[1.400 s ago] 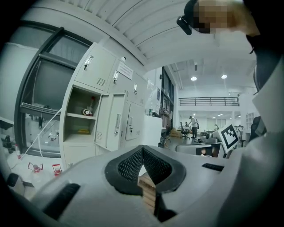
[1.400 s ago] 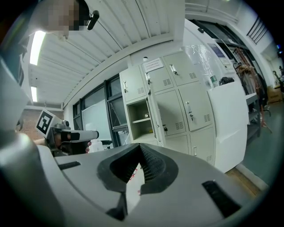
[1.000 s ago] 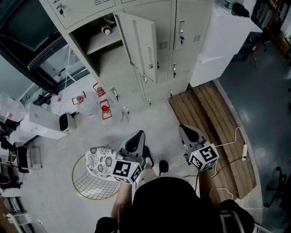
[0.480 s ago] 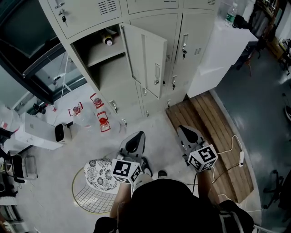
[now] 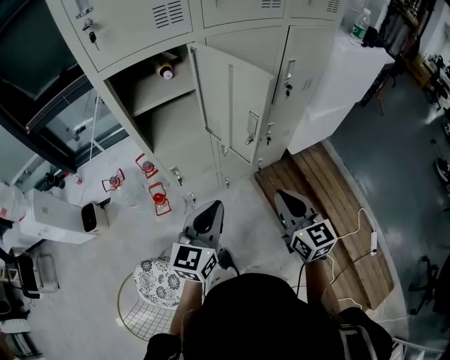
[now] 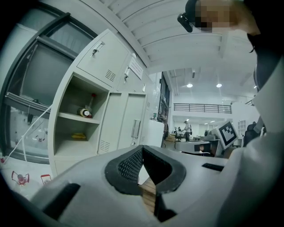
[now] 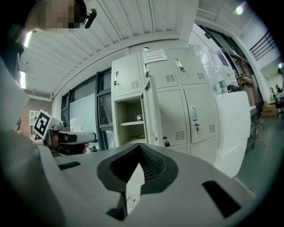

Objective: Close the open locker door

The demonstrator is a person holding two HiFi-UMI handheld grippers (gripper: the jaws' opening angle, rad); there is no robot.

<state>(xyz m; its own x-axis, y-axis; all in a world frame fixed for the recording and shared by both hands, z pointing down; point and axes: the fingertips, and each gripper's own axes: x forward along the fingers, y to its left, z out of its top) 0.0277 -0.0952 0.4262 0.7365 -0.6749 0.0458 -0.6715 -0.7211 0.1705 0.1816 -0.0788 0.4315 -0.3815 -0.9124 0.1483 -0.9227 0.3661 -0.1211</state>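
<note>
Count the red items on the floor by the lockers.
3 red items, all on the floor left of the open door: one nearest the lockers, one just in front of it, one farthest left. More may be hidden.

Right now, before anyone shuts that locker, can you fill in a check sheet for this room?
Surface: pale grey floor.
Job's things: locker door stands open; its compartment has a bottle lying on the shelf.
Clutter: wire basket with patterned cloth; red-and-white items by the lockers.
Grippers: left hand-held gripper and right hand-held gripper both shut, empty, short of the door.
Cables: white cable across the wooden boards.
Surroundings: white cabinet right of the lockers.
</note>
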